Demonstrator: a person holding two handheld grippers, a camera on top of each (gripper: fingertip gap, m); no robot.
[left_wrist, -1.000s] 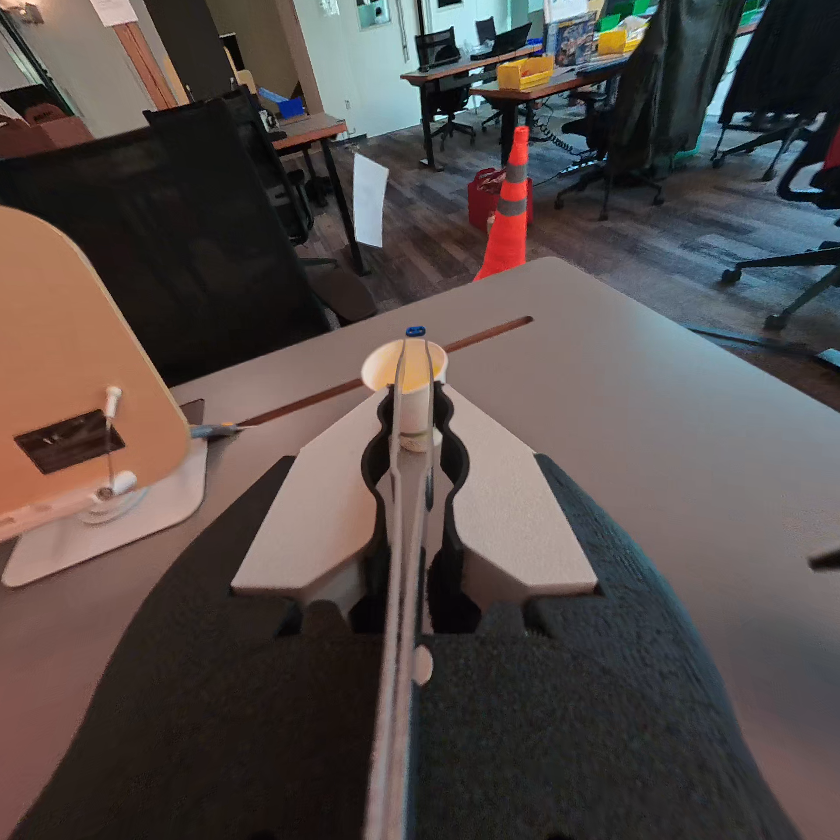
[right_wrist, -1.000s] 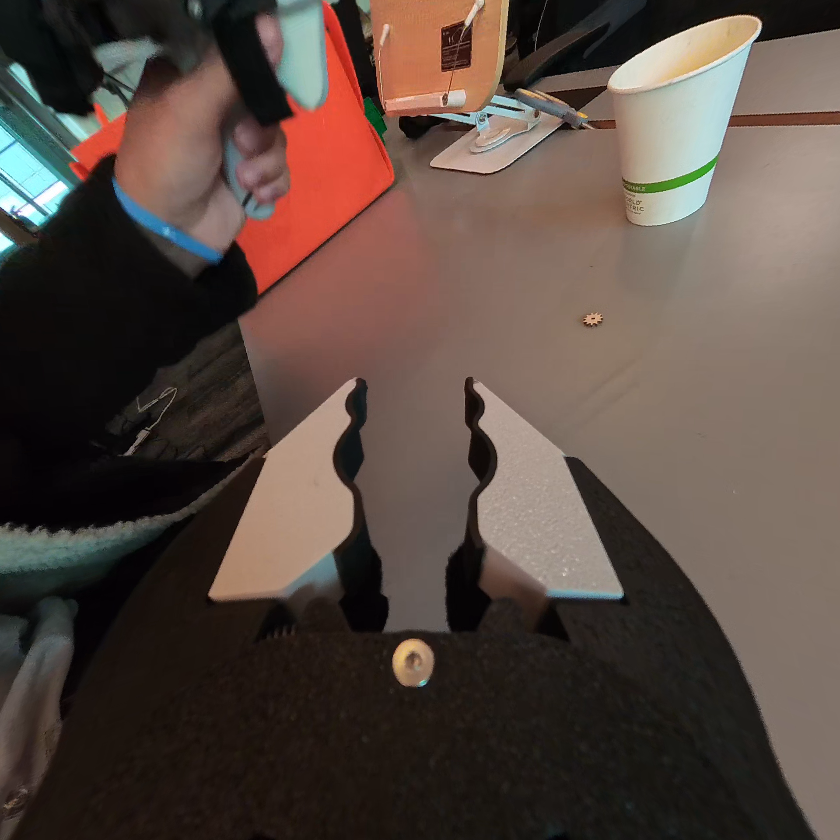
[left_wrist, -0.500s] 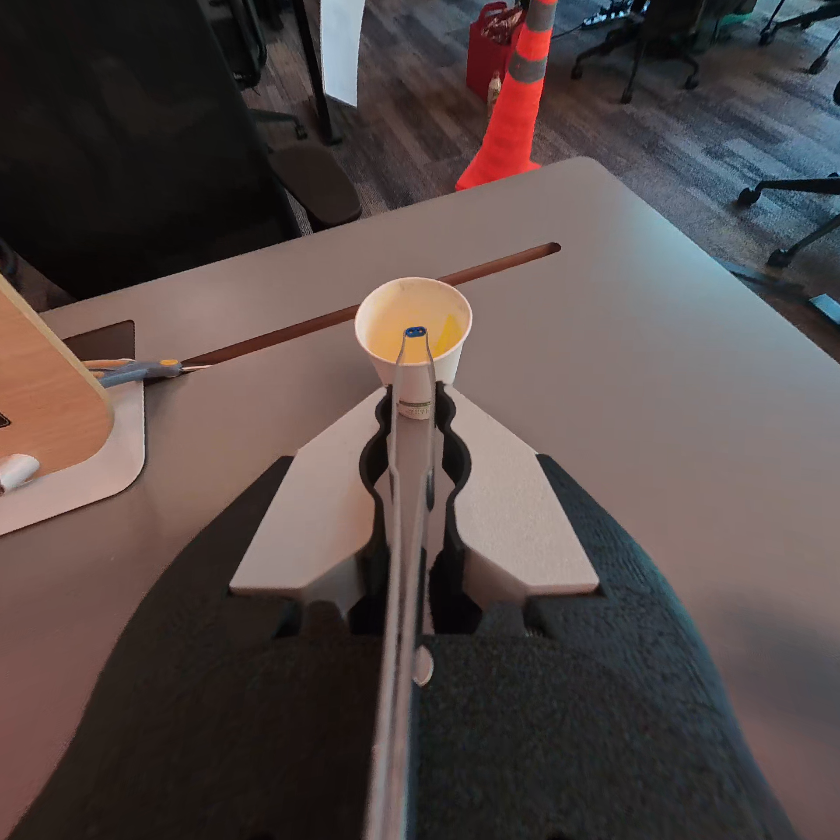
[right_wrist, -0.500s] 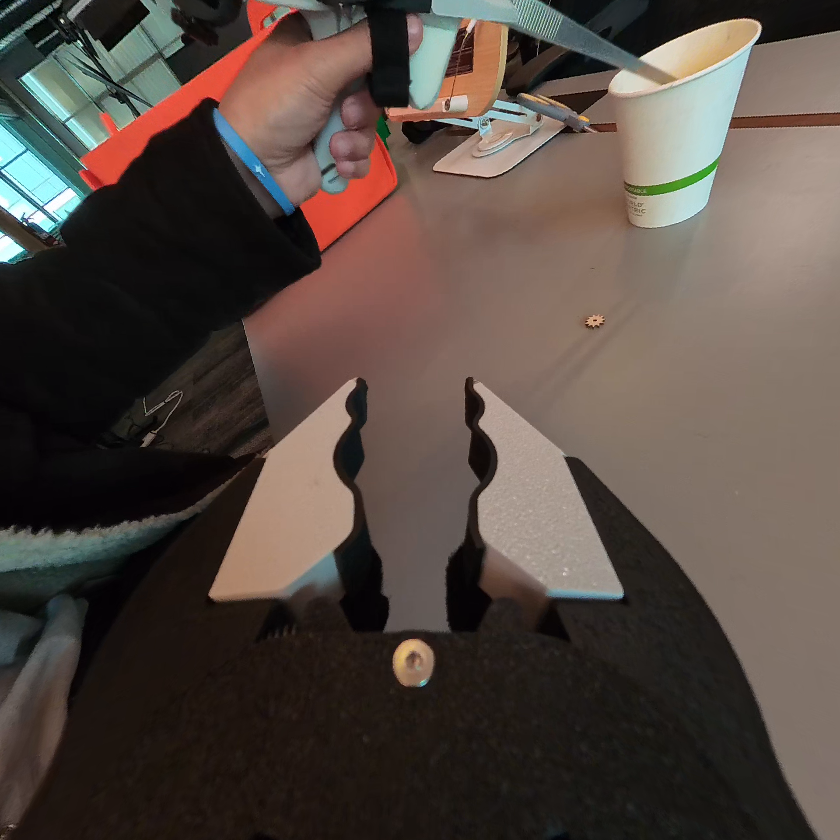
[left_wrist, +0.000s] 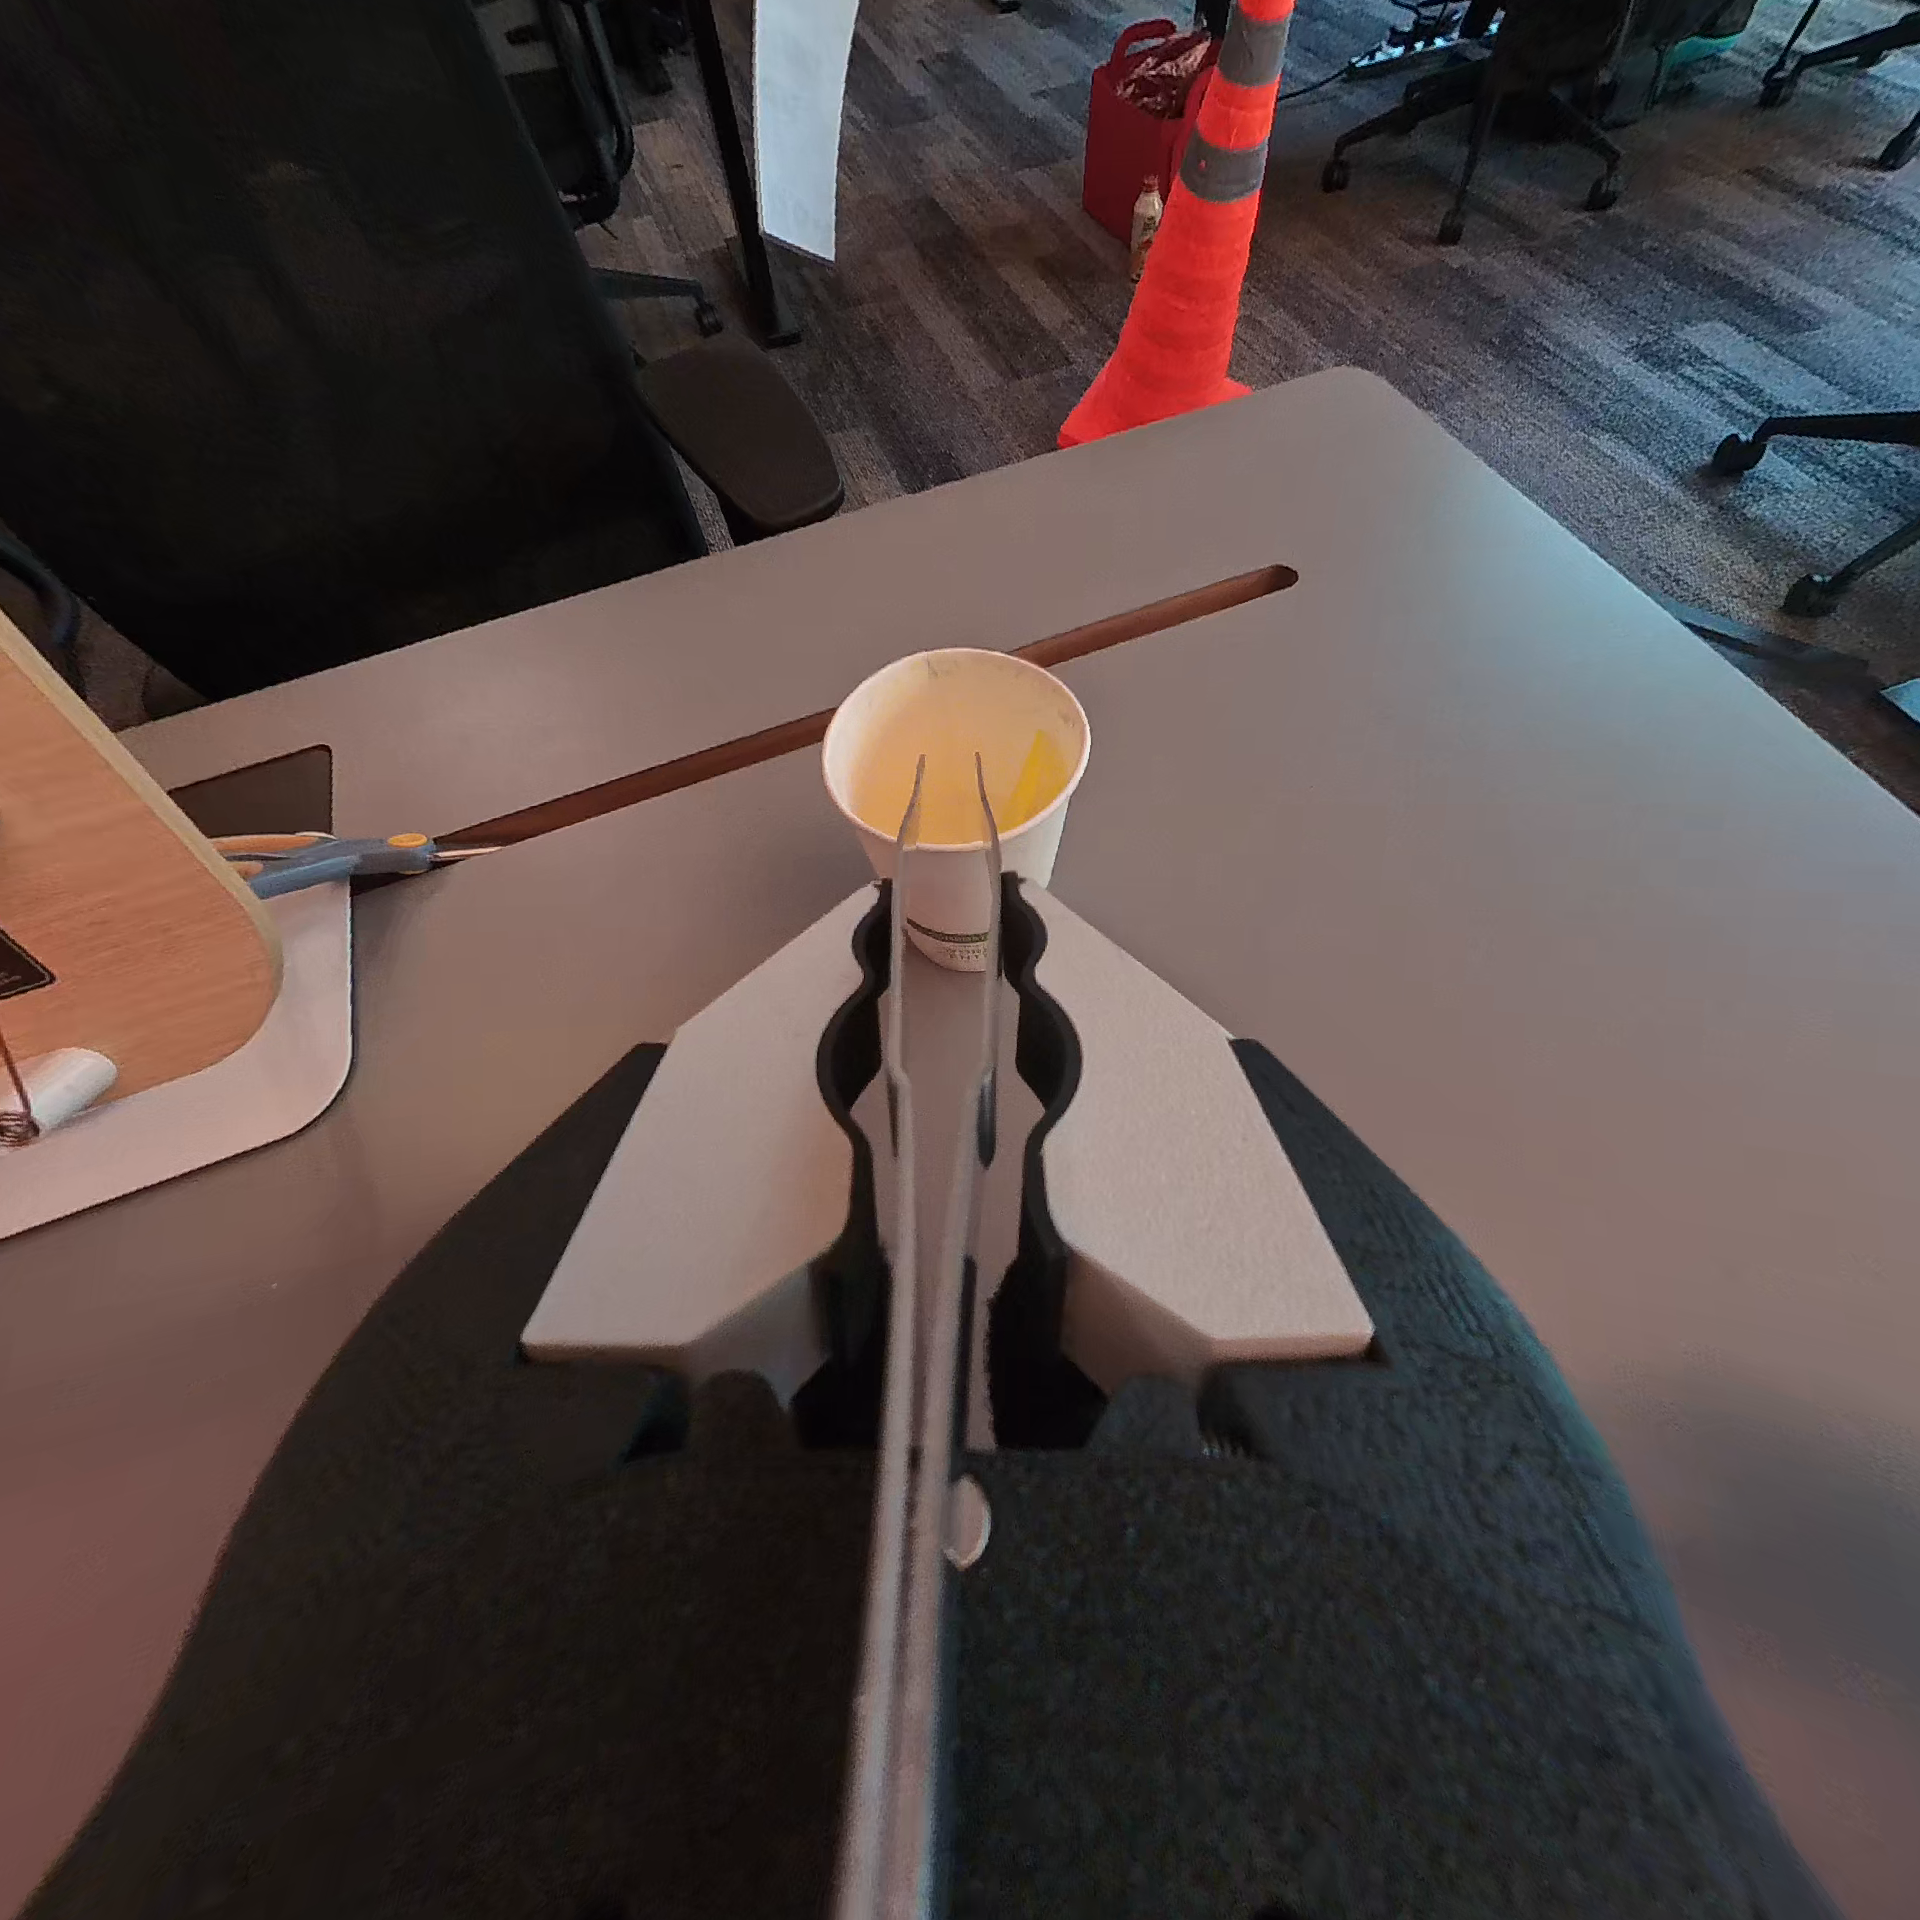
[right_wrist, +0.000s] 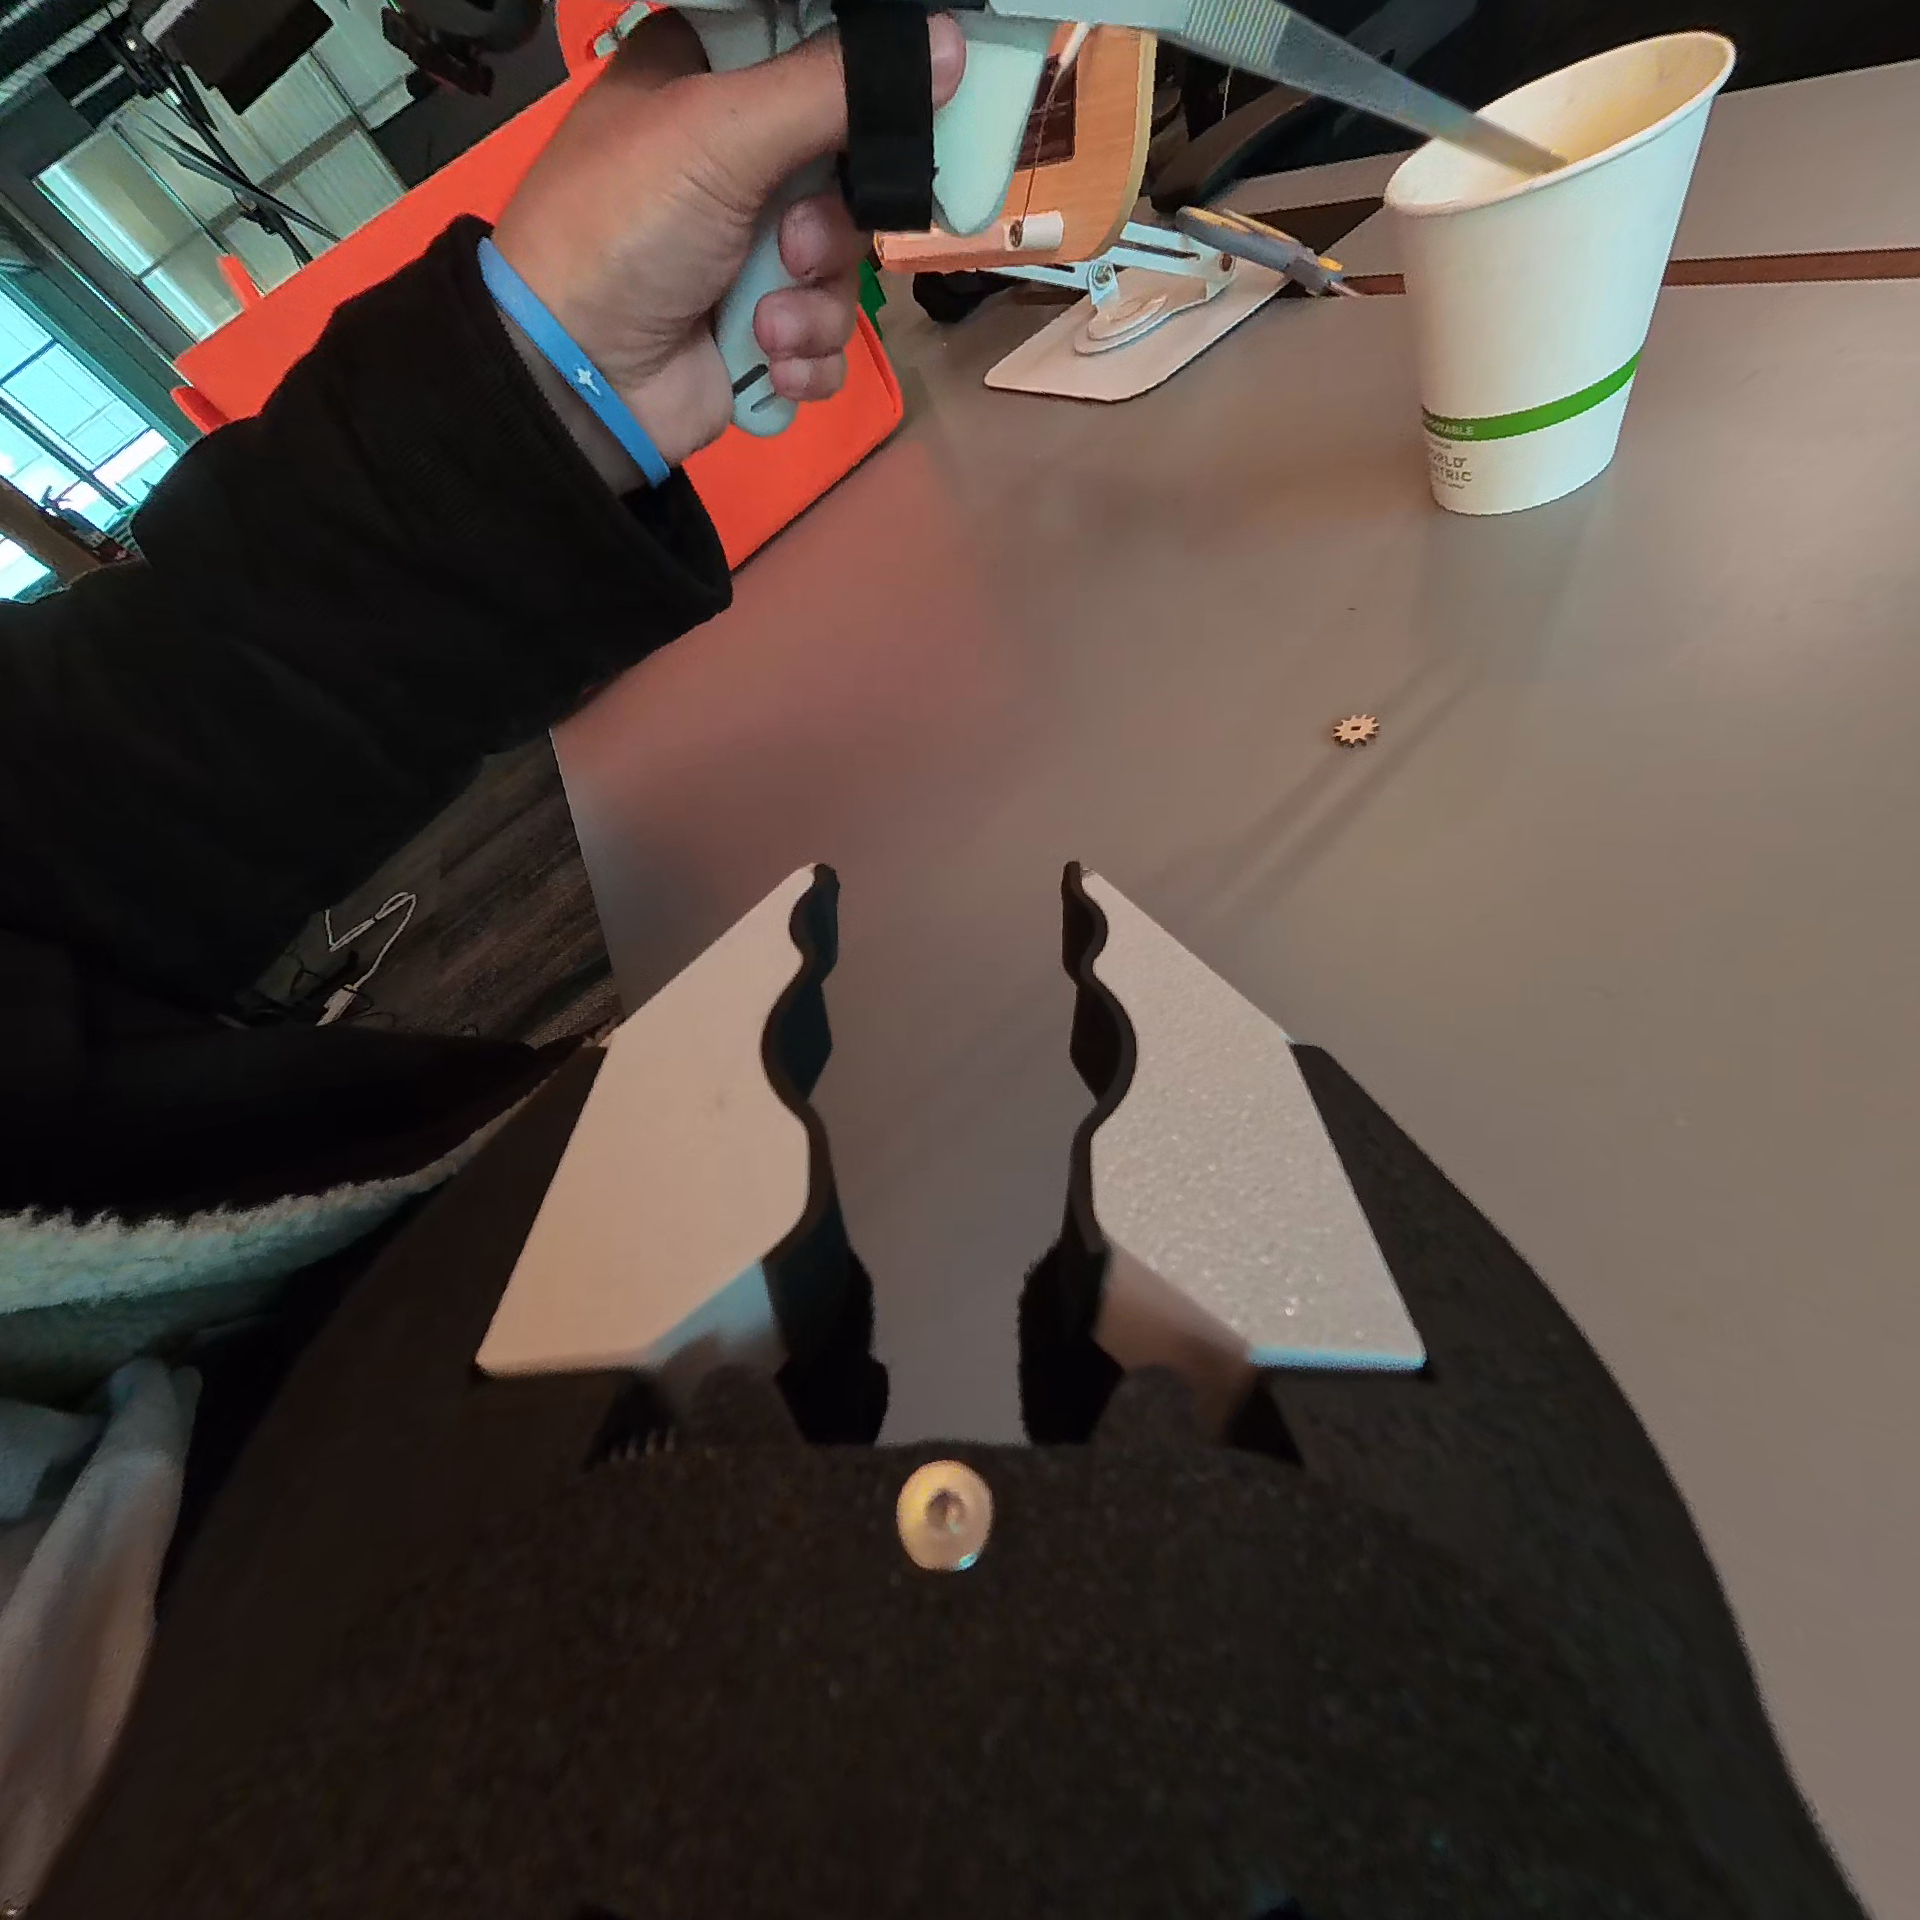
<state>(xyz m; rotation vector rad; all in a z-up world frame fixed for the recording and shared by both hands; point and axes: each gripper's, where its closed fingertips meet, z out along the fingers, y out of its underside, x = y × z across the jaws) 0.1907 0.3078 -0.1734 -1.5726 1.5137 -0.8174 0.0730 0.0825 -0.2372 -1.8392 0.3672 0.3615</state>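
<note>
My left gripper (left_wrist: 945, 904) is clamped on steel tweezers (left_wrist: 940, 1039), whose 2 tips, spread apart, reach into the white paper cup (left_wrist: 956, 769) on the grey table (left_wrist: 1455, 935); something yellow lies inside. My right gripper (right_wrist: 948, 883) hangs released above the table, a small gear (right_wrist: 1354, 730) ahead.

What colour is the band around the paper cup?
Green, on the white cup; clearest in the right wrist view.

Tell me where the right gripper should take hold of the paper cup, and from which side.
Probably the wall just above the green band, coming in level from the near side. The paper cup stands upright and widens upward, so it should not slip down through the jaws, and the tweezers enter over the left rim. The right gripper may need to open wider.
</note>
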